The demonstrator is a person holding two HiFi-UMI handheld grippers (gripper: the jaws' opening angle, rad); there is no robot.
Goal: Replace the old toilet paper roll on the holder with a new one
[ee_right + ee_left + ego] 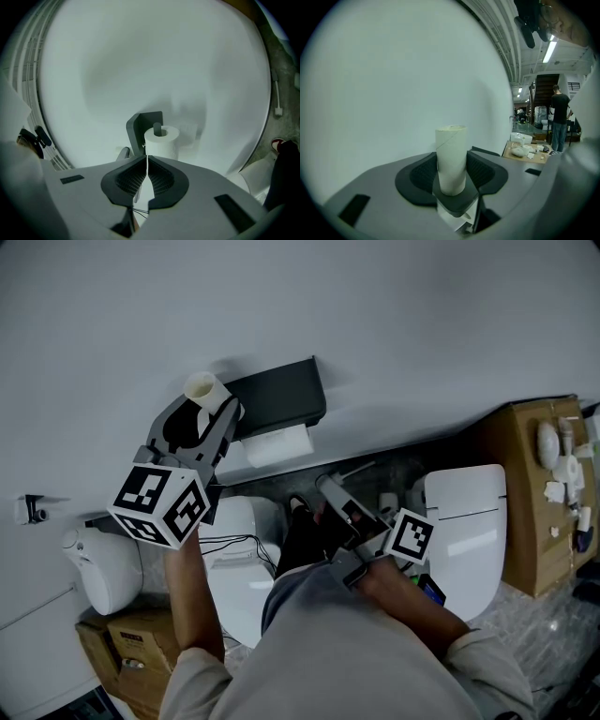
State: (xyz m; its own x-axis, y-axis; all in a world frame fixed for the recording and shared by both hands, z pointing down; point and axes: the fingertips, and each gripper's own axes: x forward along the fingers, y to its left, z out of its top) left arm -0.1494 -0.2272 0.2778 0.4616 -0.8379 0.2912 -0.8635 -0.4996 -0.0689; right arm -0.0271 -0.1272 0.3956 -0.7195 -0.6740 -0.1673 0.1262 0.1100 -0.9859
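"Pale grey wall (pixel 422 324) all along the back, toilets (pixel 466 521) standing on the floor (pixel 553 634) below it. Where is the old roll?"

"It's a bare cardboard core (pixel 451 157), and the left gripper (pixel 214 407) has it. The jaws stand fairly wide, the pads (pixel 485 171) press on either side of it, and the tube sticks out beyond the tips. It is just left of the black holder (pixel 281 395) and apart from it."

"And the holder?"

"A full white roll (pixel 278 444) hangs under it on the peg (pixel 157 129). The swap looks nearly finished to me; the core only wants putting aside."

"The right gripper (pixel 147 159)?"

"Closed up, jaws together, only a pale sliver between them. I can't tell whether that is paper or the wall beyond. It points at the roll from near the person, well apart from it."

"How will the core handle?"

"Very light, I'd judge, and thin-walled — squeeze hard and it flattens. A modest pinch across its width suits it, and the ribbed pads should keep it from slipping. The new roll is soft and gives under pressure — take it gently across the outer wrap, so the sheets neither dent nor unwind."
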